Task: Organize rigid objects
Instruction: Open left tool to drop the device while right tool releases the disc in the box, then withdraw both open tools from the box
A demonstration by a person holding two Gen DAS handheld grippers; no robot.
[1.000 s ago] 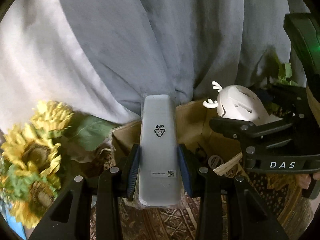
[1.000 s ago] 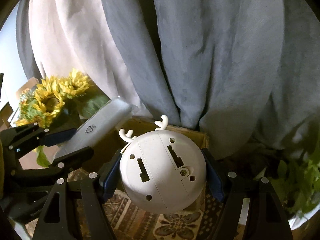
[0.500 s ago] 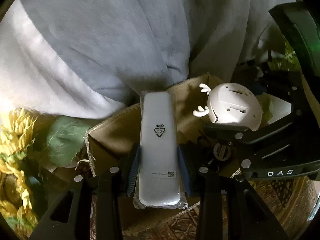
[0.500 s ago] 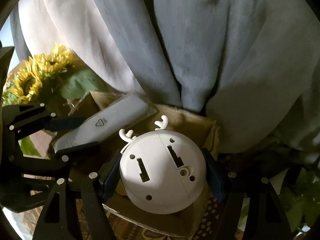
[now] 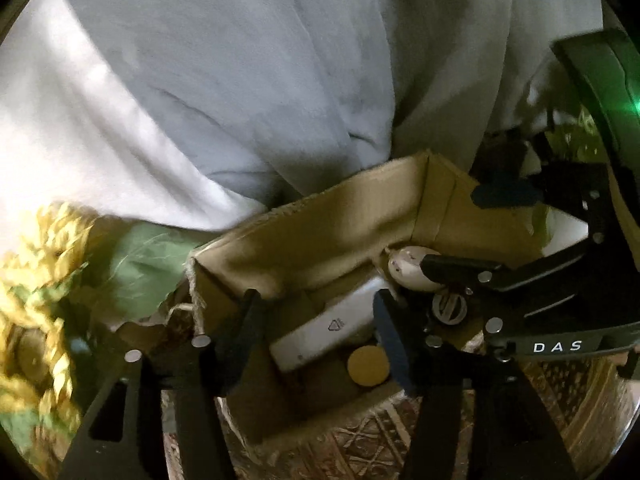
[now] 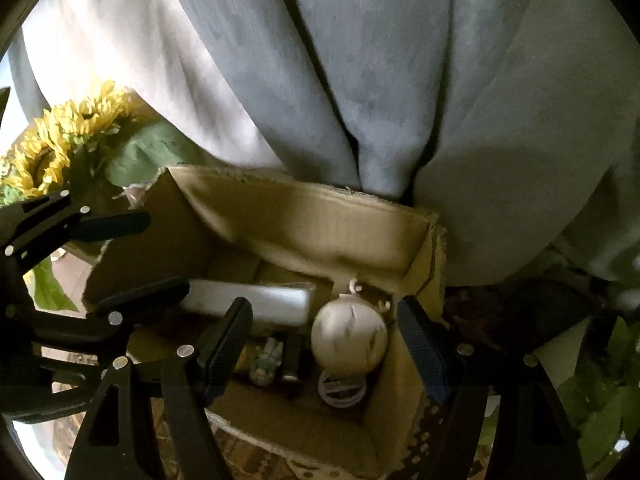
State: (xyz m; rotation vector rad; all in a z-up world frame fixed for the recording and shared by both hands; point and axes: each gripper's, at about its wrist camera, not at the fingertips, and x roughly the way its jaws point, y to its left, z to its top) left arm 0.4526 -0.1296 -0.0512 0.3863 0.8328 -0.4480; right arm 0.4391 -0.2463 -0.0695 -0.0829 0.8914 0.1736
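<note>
Both items lie released inside the open brown cardboard box (image 6: 280, 216): the flat white plastic-wrapped pack (image 5: 324, 330) along its far wall, the round white antlered gadget (image 6: 349, 338) beside it near the box's right wall. The left tool (image 5: 316, 336) is spreading its jaws, the pack free below them; the right tool (image 6: 324, 348) stands wide, gripping nothing. A clean exit likely means lifting straight up, clear of the walls. Sunflowers (image 6: 60, 140) crowd the box's left; grey drapery (image 6: 360, 80) hangs behind.
</note>
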